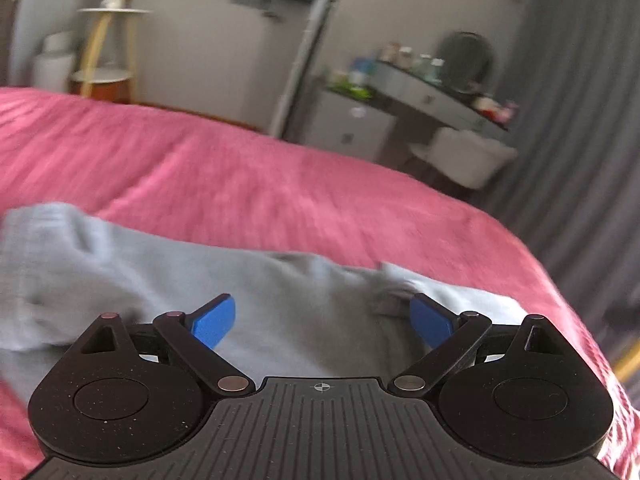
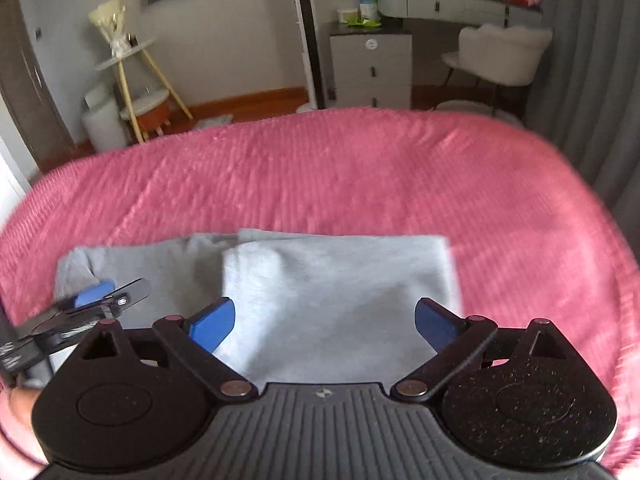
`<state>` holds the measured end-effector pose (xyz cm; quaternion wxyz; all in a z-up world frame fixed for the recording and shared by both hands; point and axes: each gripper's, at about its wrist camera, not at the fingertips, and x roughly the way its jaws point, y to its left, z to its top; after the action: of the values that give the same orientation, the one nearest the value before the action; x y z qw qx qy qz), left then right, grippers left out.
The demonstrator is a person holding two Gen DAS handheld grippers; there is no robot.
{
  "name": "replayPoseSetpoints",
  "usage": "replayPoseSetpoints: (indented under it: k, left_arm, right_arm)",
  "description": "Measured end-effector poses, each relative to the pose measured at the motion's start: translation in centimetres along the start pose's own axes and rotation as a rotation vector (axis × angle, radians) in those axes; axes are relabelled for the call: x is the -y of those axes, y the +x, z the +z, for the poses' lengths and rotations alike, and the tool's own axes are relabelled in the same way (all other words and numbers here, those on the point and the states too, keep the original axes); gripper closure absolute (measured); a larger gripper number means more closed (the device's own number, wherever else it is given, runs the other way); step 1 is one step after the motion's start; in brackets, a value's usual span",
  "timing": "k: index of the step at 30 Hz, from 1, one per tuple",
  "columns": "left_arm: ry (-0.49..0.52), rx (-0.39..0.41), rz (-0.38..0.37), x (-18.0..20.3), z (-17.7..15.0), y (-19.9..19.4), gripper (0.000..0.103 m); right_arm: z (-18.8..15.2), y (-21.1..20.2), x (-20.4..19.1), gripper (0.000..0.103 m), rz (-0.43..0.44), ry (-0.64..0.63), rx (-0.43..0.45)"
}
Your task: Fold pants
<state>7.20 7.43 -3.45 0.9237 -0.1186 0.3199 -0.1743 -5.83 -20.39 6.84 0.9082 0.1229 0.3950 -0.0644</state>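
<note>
My left gripper (image 1: 322, 322): jaws apart, nothing held, over the bunched grey end. Pants (image 2: 312, 280) lie partly folded on the pink bedspread (image 2: 360, 176), near its front edge. My right gripper (image 2: 324, 324): spread wide, empty, above the folded panel. Risk: pinching only the top layer, so the fold peels open or skews.
</note>
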Motion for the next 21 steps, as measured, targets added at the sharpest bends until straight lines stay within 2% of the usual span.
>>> replayPoseSetpoints:
  k: [3, 4, 6, 8, 10, 11, 12, 16, 18, 19, 21]
  left_arm:
    - [-0.100, 0.030, 0.068, -4.4, 1.8, -0.6, 0.005]
    - [-0.153, 0.017, 0.073, -6.3, 2.2, -0.4, 0.005]
    - [-0.285, -0.061, 0.137, -9.5, 2.7, 0.1, 0.008]
    - [-0.433, -0.073, 0.118, -12.8, 2.5, -1.1, 0.011]
    - [-0.565, -0.046, 0.052, -15.3, 1.7, -2.9, 0.007]
    - [-0.603, -0.049, 0.042, -15.9, 1.3, -3.4, 0.007]
    - [-0.620, -0.060, 0.045, -16.1, 1.0, -3.5, 0.008]
    - [-0.581, -0.158, 0.123, -15.3, 0.4, -0.5, 0.010]
    - [-0.629, -0.237, 0.106, -15.6, -0.3, 1.3, 0.019]
    - [-0.648, -0.238, 0.082, -15.8, -0.7, 1.9, 0.022]
    - [-0.674, -0.214, 0.106, -16.7, -0.8, 2.6, 0.025]
  right_arm:
    - [-1.1, 3.6, -0.7, 0.006, 0.081, 0.084, -0.018]
    - [-1.5, 4.5, -0.8, 0.006, 0.127, 0.117, -0.002]
    - [-2.4, 6.0, -0.3, 0.006, 0.206, 0.228, 0.032]
    - [-3.5, 7.1, 1.0, 0.006, 0.301, 0.380, 0.032]
    - [-5.1, 7.9, 2.9, 0.006, 0.394, 0.531, 0.038]
    - [-5.7, 8.0, 3.7, 0.006, 0.427, 0.568, 0.048]
    - [-6.2, 8.2, 4.4, 0.006, 0.441, 0.578, 0.058]
    - [-6.5, 8.8, 6.1, 0.006, 0.349, 0.529, 0.100]
    - [-6.5, 9.3, 6.4, 0.006, 0.358, 0.540, 0.094]
    - [-6.6, 9.4, 6.5, 0.006, 0.359, 0.546, 0.092]
    - [-6.8, 9.3, 6.7, 0.006, 0.351, 0.545, 0.094]
